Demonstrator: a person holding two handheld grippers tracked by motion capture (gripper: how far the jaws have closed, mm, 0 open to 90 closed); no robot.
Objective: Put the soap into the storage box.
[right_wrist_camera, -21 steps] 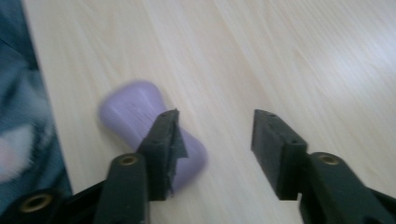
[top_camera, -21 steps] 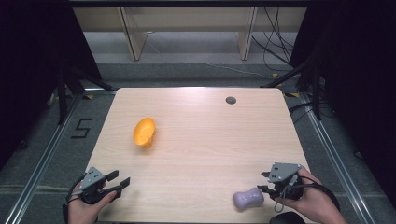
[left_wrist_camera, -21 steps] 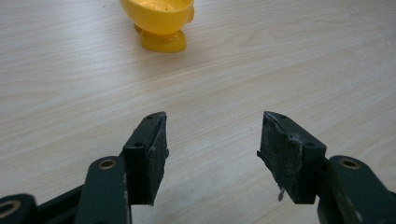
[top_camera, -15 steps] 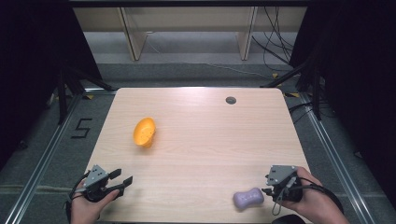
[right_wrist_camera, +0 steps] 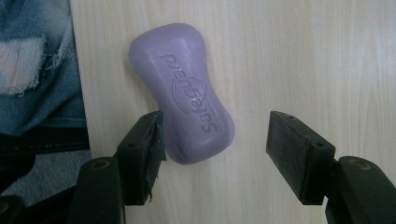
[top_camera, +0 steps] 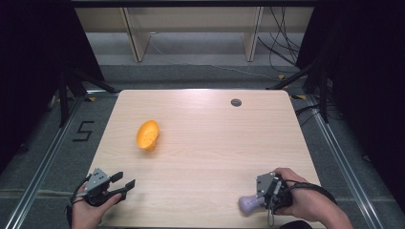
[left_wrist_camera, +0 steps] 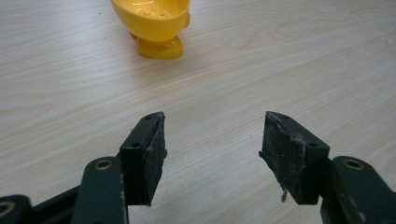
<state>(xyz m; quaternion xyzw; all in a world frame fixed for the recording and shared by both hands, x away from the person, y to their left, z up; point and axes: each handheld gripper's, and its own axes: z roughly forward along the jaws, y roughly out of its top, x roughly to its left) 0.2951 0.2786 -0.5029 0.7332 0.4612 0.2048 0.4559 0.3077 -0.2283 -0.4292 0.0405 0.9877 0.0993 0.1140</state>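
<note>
A purple soap bar (top_camera: pixel 248 204) lies at the table's front edge, right of centre. My right gripper (top_camera: pixel 259 196) is over its right end, held by a hand. In the right gripper view the jaws of the right gripper (right_wrist_camera: pixel 215 127) stand open astride the near end of the soap bar (right_wrist_camera: pixel 184 107), the left pad touching its side. A yellow footed dish (top_camera: pixel 147 135) lies tipped on the left half of the table. My left gripper (top_camera: pixel 123 185) rests open at the front left, aimed toward the dish (left_wrist_camera: pixel 153 21), with bare wood between the jaws of the left gripper (left_wrist_camera: pixel 212 136).
The wooden table (top_camera: pixel 210 143) has a dark cable hole (top_camera: pixel 236 102) at the back right. Its front edge runs just beside the soap, with the person's jeans (right_wrist_camera: pixel 37 70) below. A "5" mark (top_camera: pixel 83 130) is on the floor to the left.
My right gripper has moved left and closer to the soap, so its jaws now straddle the bar's end. The left gripper, soap and dish have barely moved.
</note>
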